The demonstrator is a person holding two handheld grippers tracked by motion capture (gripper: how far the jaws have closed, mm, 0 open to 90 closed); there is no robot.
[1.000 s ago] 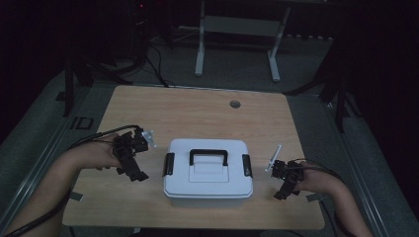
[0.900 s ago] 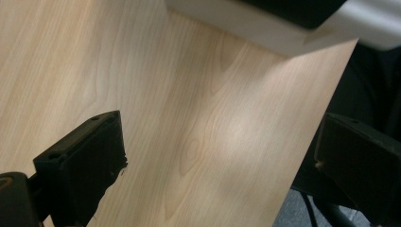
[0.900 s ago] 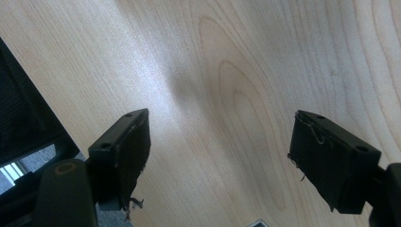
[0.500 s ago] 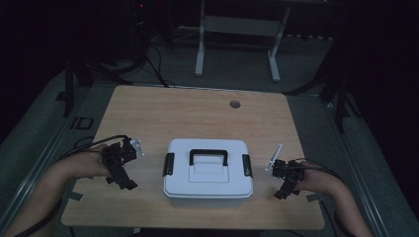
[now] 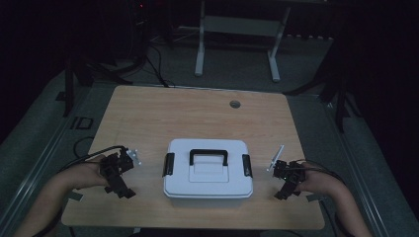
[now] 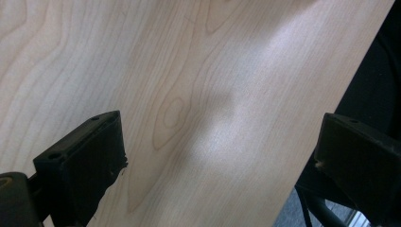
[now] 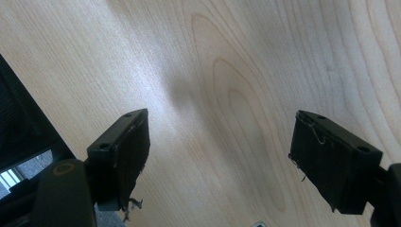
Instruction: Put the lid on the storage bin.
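One white lidded storage box [image 5: 208,171] sits on the wooden table [image 5: 197,113], between the two grippers and well apart from each. It has one black carry handle [image 5: 208,156] on the lid and two black side latches [image 5: 168,164], one facing each gripper. No brand, label or writing is legible on the box.

Left gripper [image 5: 120,185]: held low over the near left corner of the table, to the left of the box. In the left gripper view its two black jaws stand wide apart with bare wood grain and the table's edge between them; it grips nothing.

Right gripper [image 5: 285,190]: held near the table's near right corner, to the right of the box. In the right gripper view its jaws are likewise spread, nothing between them but tabletop.

One round grommet hole [image 5: 234,104] lies at the table's far side, beyond both grippers. One black cable trails from each gripper.
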